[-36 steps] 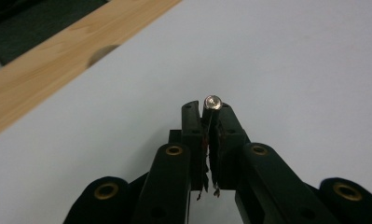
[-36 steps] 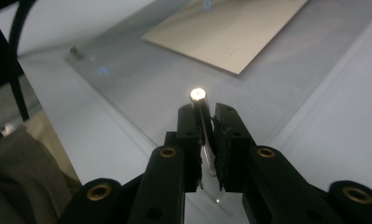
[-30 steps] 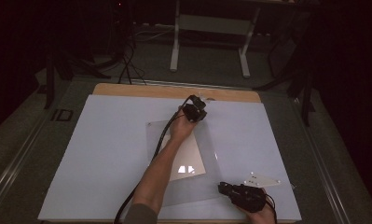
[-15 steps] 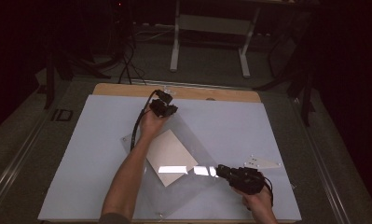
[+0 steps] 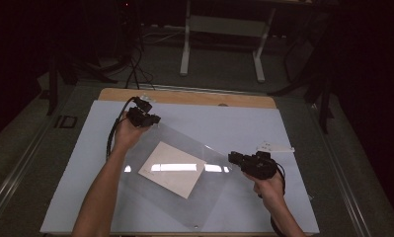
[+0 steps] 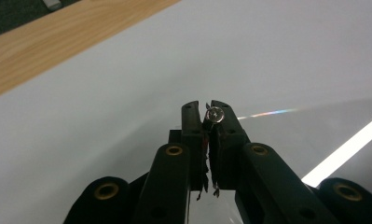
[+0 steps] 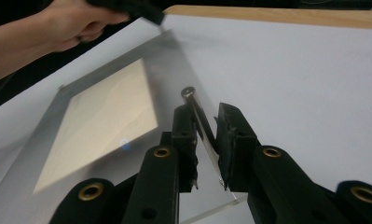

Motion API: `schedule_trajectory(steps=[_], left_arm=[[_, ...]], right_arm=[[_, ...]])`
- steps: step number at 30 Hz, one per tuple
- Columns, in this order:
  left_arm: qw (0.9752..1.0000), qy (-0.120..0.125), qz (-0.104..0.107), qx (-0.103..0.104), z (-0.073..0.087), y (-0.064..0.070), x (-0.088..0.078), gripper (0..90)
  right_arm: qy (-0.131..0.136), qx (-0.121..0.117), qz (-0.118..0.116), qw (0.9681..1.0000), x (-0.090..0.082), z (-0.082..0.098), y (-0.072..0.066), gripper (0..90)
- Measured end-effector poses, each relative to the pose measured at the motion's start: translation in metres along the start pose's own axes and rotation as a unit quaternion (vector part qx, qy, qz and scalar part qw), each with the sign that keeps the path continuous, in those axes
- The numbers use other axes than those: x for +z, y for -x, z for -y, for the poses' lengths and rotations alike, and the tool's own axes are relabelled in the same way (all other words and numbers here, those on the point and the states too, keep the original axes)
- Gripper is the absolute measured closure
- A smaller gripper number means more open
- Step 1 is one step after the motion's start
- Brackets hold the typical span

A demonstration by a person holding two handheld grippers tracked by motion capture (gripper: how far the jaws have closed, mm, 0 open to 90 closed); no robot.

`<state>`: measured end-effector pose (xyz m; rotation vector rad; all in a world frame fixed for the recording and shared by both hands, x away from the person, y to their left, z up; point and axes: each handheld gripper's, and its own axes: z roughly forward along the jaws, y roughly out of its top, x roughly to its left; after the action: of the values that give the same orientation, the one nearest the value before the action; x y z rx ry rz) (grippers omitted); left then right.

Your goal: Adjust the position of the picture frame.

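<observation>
Between the black right gripper (image 5: 232, 159) and the black left gripper (image 5: 155, 120), a clear see-through frame (image 5: 212, 190) is showing a cream sheet (image 5: 171, 168); beneath them a pale blue-white mat (image 5: 224, 123) is lying, light wood (image 5: 194, 97) bordering it beyond.

The clear acrylic sheet (image 5: 184, 168) with a screw at each corner is hard to trace at its 12 o'clock edge in the high view; it blends into the pale table top (image 5: 234, 123). In the left gripper view the left gripper (image 6: 208, 116) covers the sheet's corner; only the screw head shows. In the right gripper view the sheet runs off the bottom edge, and the left hand (image 7: 76, 21) at 11 o'clock is blurred and cut off. The small white flat piece (image 5: 275, 147) at 3 o'clock is too small to identify.
</observation>
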<state>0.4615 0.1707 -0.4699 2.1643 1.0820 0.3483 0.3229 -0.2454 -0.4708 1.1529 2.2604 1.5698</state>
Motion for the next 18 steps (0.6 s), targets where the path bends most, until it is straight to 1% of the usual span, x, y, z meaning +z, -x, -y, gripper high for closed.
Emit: schedule_trajectory(steps=[2, 5, 7, 8, 12, 13, 14, 15, 16, 17, 18], left_arm=[[0.9999, 0.004, 0.010, -0.006, 0.007, -0.004, -0.006, 85.6], [0.9997, -0.015, 0.015, 0.009, 0.015, -0.002, -0.012, 85.6], [0.9991, -0.023, 0.031, 0.015, 0.024, -0.003, -0.015, 85.5], [0.9988, -0.027, 0.035, 0.020, 0.027, -0.002, -0.016, 85.5], [0.9985, -0.032, 0.036, 0.026, 0.036, 0.003, -0.019, 85.6], [0.9984, -0.033, 0.036, 0.029, 0.038, 0.003, -0.020, 85.6], [0.9984, -0.033, 0.036, 0.029, 0.038, 0.003, -0.020, 85.6], [0.9984, -0.033, 0.036, 0.029, 0.038, 0.003, -0.020, 85.6], [0.9987, -0.036, 0.028, 0.024, 0.044, 0.008, -0.023, 85.6], [0.9988, -0.033, 0.028, 0.021, 0.047, 0.010, -0.022, 85.6], [0.9985, -0.036, 0.033, 0.022, 0.052, 0.011, -0.021, 85.5]], right_arm=[[-0.001, 0.001, 0.006, 1.0000, 0.004, -0.004, 0.007, 78.0], [-0.006, 0.007, 0.009, 0.9999, 0.011, -0.009, 0.018, 78.3], [-0.009, 0.011, 0.013, 0.9998, 0.014, -0.012, 0.026, 78.4], [-0.009, 0.016, 0.016, 0.9997, 0.016, -0.013, 0.031, 78.4], [-0.017, 0.026, 0.023, 0.9993, 0.027, -0.021, 0.048, 78.4], [-0.019, 0.026, 0.028, 0.9991, 0.030, -0.023, 0.051, 78.5], [-0.019, 0.026, 0.028, 0.9991, 0.030, -0.023, 0.051, 78.5], [-0.023, 0.026, 0.029, 0.9990, 0.033, -0.025, 0.054, 78.5], [-0.025, 0.028, 0.032, 0.9988, 0.039, -0.028, 0.059, 78.6], [-0.030, 0.025, 0.032, 0.9987, 0.041, -0.030, 0.062, 78.5], [-0.028, 0.030, 0.033, 0.9986, 0.043, -0.030, 0.064, 78.4]])
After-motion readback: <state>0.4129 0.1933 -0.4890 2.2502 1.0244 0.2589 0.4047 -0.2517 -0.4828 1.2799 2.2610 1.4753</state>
